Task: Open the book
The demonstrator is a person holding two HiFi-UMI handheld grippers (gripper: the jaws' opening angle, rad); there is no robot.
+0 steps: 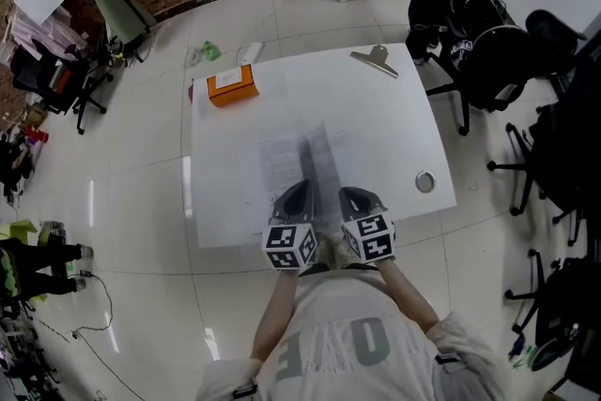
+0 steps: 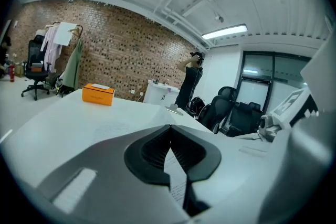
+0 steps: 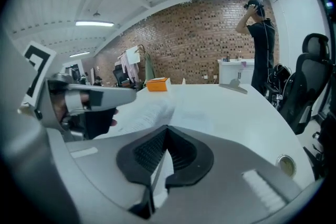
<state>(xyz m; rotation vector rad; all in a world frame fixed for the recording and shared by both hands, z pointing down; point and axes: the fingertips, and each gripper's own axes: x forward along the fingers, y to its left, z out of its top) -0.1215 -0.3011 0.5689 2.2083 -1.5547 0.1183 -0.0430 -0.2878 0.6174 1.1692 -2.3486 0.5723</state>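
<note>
well, book (image 1: 291, 160) txt illegible (page (image 3: 158, 173) in r gripper (image 3: 168, 128))

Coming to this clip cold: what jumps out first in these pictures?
The open book lies near the front edge of the white table, with the left gripper and right gripper side by side at it. The right one's fingers are shut on a thin page. Next comes the orange box at the table's far left corner, bright against the white.
</note>
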